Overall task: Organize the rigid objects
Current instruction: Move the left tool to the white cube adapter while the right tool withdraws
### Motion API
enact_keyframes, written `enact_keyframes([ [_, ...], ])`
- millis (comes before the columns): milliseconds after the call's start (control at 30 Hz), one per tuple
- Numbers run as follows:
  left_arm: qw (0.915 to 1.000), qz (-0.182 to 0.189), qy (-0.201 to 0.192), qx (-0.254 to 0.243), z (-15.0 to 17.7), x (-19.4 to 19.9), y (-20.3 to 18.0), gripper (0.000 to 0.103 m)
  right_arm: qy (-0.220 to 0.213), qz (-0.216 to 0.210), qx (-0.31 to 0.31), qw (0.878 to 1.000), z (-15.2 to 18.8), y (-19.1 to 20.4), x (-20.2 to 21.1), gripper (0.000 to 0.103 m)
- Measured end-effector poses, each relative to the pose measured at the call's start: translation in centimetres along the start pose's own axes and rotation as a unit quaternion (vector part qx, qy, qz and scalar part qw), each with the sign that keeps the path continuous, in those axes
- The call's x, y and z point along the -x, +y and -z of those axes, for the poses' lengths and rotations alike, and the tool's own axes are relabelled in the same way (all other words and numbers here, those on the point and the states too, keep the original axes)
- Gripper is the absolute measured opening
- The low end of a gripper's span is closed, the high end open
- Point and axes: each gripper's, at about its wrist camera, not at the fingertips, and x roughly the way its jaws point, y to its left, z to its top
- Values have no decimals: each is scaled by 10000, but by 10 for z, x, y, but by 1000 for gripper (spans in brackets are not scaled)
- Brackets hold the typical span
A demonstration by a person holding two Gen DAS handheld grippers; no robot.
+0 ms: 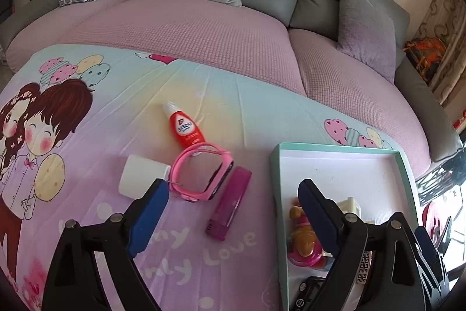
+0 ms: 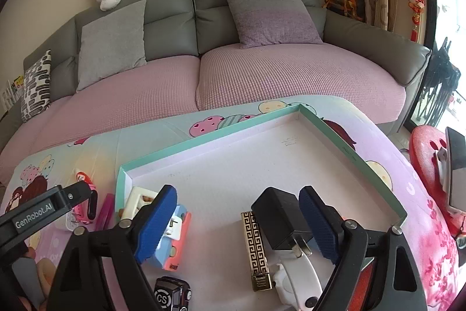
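Sorting looks half done: several trinkets fill the shallow teal-rimmed cardboard tray, while a pink wristwatch and red bottle wait ahead of the spread, empty left tool.

left wrist: table, close | right wrist: close | shared: tray, sofa
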Motion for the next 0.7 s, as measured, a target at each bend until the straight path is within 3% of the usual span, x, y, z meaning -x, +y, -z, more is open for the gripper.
enact_keyframes([
  [100, 9994, -143, 61, 299, -2, -4, 21, 92, -22, -141, 88, 9999, 1, 13, 0, 102],
  [400, 9935, -630, -69, 940, -7, 3, 86, 93, -27, -504, 348, 9981, 4, 54, -2, 103],
  [700, 9877, -923, -283, 1233, -10, 17, 135, 98, -2, -963, 628, 9934, 15, 92, -3, 103],
])
